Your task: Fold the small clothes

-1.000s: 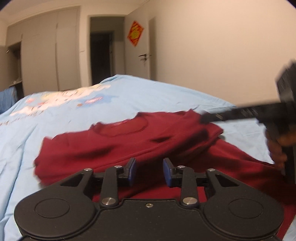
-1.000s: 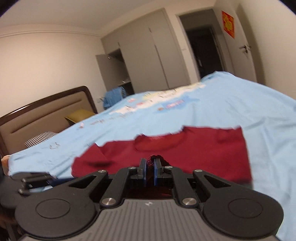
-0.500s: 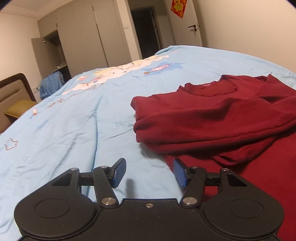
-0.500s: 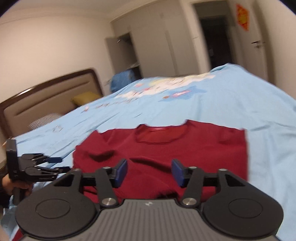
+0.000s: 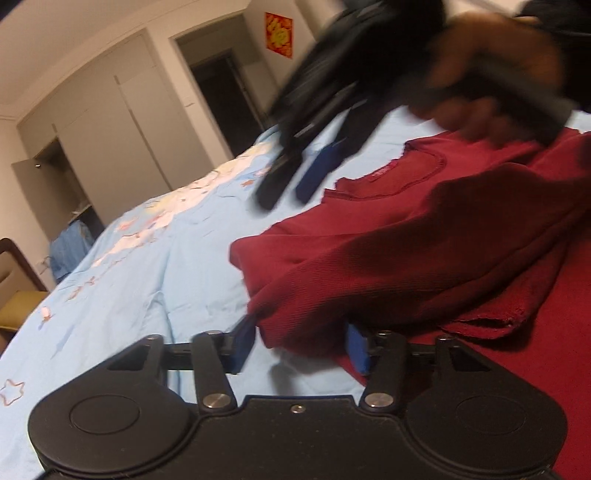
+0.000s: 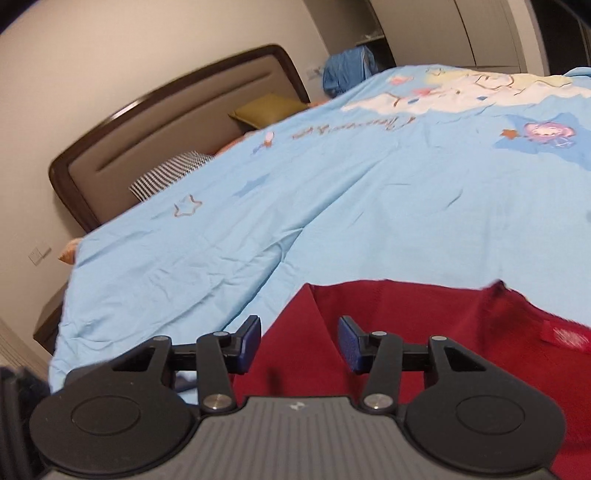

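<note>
Bed covered by a light blue quilt with cartoon prints and stars; dark wood headboard with padded panel stood behind, a striped pillow and an olive cushion against it, blue cloth heaped beyond. Grey wardrobe, a dark open doorway and a red paper ornament on the far wall. Dark red top lay on the quilt toward the near edge, partly folded: one ribbed layer doubled over the body, neckline with its label facing up, a frayed hem showing under the fold. Left gripper sat low at the fold's near corner, blue pads spread wide on either side of the cloth edge, nothing clamped. Right gripper, also spread wide and empty, hovered over the top's corner; in the left wrist view it crossed overhead, blurred, held by a hand, blocking part of the neckline
</note>
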